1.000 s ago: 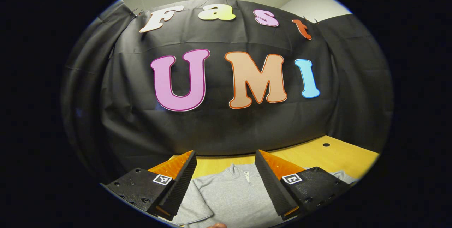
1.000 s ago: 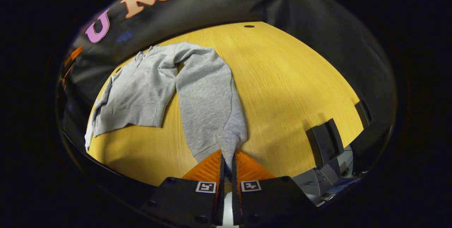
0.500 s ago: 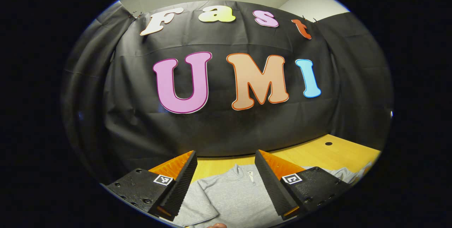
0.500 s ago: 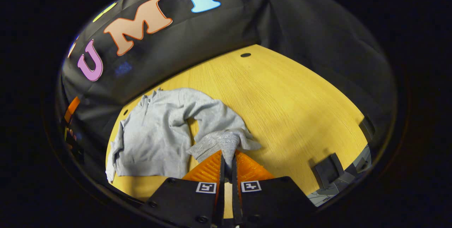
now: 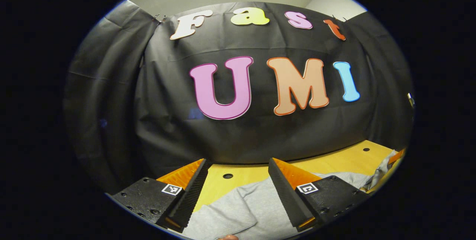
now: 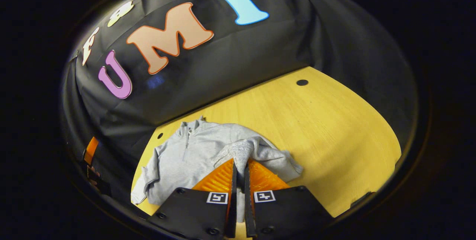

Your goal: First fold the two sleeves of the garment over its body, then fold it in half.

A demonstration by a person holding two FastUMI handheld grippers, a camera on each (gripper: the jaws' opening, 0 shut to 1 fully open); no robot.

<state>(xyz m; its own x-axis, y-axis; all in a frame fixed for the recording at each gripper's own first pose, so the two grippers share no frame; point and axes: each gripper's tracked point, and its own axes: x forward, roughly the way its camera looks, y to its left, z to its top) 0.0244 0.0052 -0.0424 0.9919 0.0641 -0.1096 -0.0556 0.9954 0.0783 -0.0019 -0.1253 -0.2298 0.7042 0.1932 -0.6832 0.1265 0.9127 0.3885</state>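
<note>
Garment: grey cloth, soft knit, matt, faintly heathered; ribbed knit at the sleeve cuff.
Table: yellow wood-look top, fine straight grain, smooth, low sheen.
Right gripper: fingers orange plastic with ridged faces; body black, matt.
Left gripper: inner finger pads black, finely serrated, rubbery-looking; outer faces orange plastic.
Booth wall: black cloth, matt, creased.

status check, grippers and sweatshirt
Right gripper shut on sleeve cuff, over the grey zip-neck sweatshirt. Left gripper open, above sweatshirt. Yellow wooden table, nothing in the way.
</note>
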